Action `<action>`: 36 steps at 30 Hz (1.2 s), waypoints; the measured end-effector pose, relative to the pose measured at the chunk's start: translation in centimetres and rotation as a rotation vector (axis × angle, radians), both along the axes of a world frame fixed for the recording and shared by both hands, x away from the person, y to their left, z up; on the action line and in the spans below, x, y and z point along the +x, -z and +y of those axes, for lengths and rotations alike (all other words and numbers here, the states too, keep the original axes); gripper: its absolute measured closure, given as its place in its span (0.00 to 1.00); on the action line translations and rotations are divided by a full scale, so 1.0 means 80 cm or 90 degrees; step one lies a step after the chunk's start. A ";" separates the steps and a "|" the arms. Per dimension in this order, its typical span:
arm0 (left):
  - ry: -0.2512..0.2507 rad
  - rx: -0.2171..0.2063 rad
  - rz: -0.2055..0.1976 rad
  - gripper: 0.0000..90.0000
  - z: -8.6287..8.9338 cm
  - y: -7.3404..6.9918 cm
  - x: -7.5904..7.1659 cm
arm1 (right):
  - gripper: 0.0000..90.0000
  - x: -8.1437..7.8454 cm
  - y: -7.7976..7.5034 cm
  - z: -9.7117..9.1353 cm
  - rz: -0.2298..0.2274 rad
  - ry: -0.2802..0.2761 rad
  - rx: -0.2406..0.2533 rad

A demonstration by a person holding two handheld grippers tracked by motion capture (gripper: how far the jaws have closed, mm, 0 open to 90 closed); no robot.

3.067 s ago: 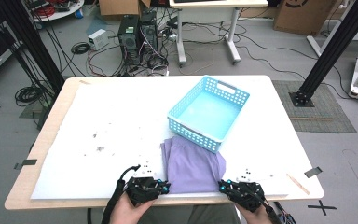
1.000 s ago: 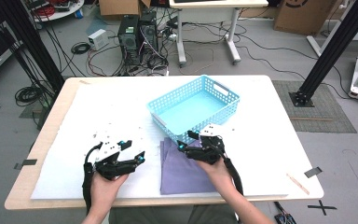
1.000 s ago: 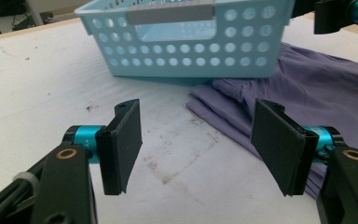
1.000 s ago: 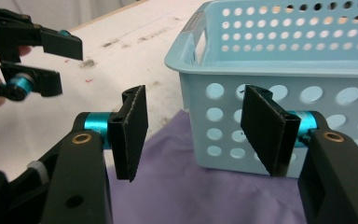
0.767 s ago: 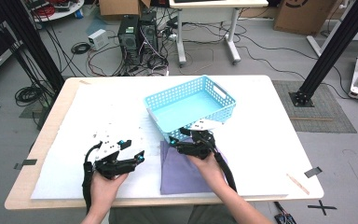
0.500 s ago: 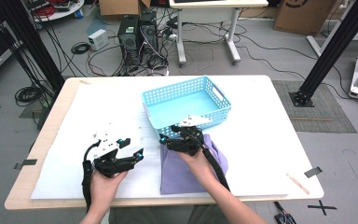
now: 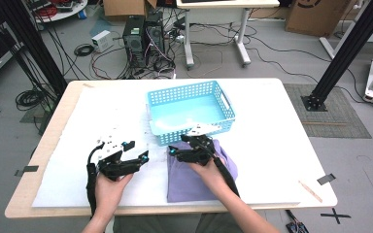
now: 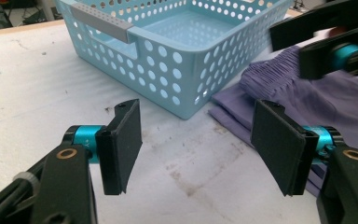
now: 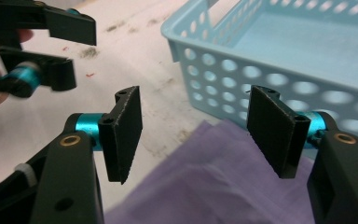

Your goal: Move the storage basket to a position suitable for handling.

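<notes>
1. Right gripper point(image 7: 175, 151) mid-frame over the purple folded cloth point(image 7: 194, 182), jaws wide, just been opening, gripping nothing.
2. Left gripper point(image 7: 144, 156) lower left above the white table cover point(image 7: 68, 145), jaws wide too, empty.
3. Light-blue perforated basket point(image 7: 226, 102) upper centre, touching the cloth's top edge.
</notes>
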State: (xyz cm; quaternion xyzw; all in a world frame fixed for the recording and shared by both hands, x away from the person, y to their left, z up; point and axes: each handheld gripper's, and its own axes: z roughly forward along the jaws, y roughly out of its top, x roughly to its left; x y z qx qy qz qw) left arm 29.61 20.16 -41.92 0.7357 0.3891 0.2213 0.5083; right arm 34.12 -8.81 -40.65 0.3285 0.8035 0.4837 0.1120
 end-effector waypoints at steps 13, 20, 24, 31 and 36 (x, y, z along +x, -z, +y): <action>-0.038 0.004 -0.019 0.33 -0.026 0.006 0.031 | 0.38 0.020 -0.016 -0.143 -0.081 0.171 0.048; -0.044 0.015 -0.015 0.33 -0.040 0.014 0.047 | 0.38 0.052 -0.002 -0.190 -0.081 0.264 0.040; -0.047 0.018 -0.013 0.33 -0.043 0.017 0.052 | 0.42 0.071 -0.005 -0.190 -0.081 0.283 0.024; -0.062 0.037 0.004 0.35 -0.050 0.024 0.065 | 0.52 0.107 -0.013 -0.189 -0.026 0.290 0.020; -0.038 0.040 0.005 0.41 -0.053 0.026 0.073 | 0.68 0.121 -0.010 -0.187 0.018 0.272 0.009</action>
